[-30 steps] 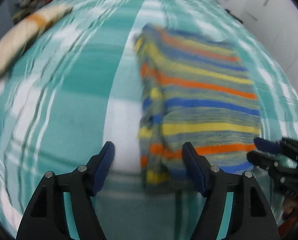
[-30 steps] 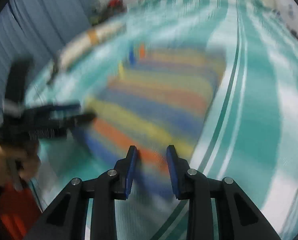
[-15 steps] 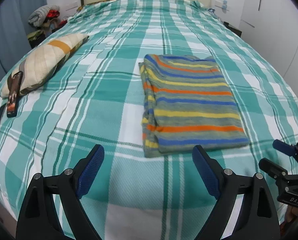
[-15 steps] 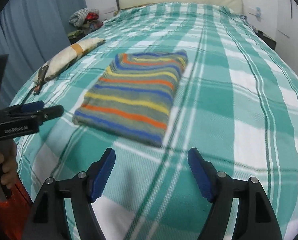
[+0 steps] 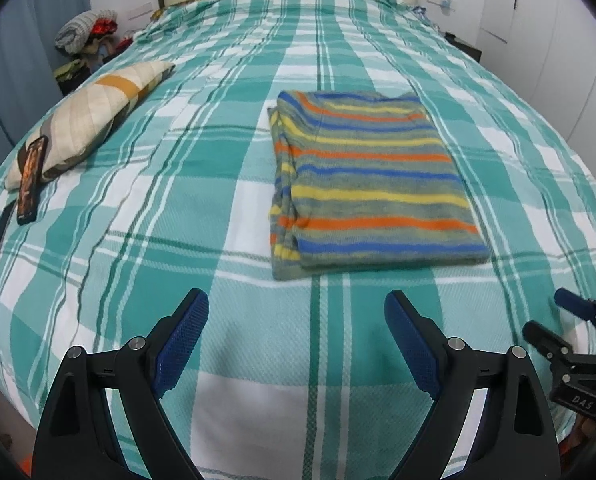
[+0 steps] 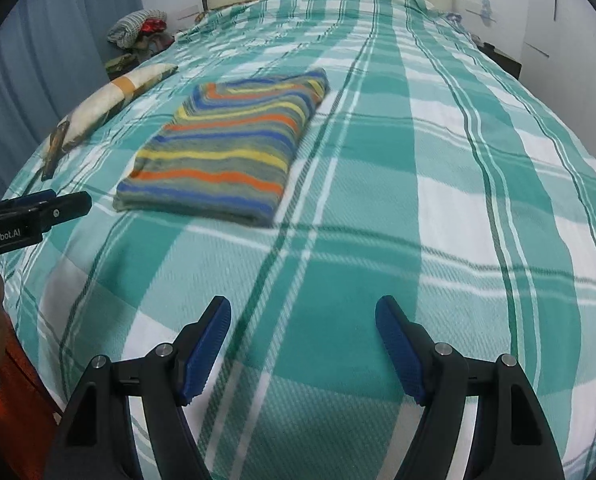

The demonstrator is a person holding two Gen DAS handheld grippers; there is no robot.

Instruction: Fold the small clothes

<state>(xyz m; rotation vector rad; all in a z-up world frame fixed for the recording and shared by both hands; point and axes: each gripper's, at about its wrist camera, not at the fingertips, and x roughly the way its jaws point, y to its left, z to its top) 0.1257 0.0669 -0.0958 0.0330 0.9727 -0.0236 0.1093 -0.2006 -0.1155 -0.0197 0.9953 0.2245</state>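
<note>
While both grippers hang over the near edge of the bed, the striped garment (image 5: 372,184) lies folded into a neat rectangle on the green and white checked bedspread (image 5: 178,168). In the left wrist view it sits a little right of the centre of the frame; in the right wrist view it is in the upper left part (image 6: 226,148). Its stripes are orange, yellow and blue on grey, and some loose layers show along its left side in the left wrist view.

The left gripper (image 5: 296,340) has its blue pads wide apart, with only bedspread between them. The right gripper (image 6: 303,342) also stands with the pads apart and nothing between them. Both are well apart from the garment. Each gripper also appears at the edge of the other's view.

At the left of the left wrist view a beige pillow (image 5: 94,108) rests on the bed, and a phone (image 5: 31,178) leans against its near end. A pile of clothes (image 5: 86,34) is in the upper left corner, beside the bed.
</note>
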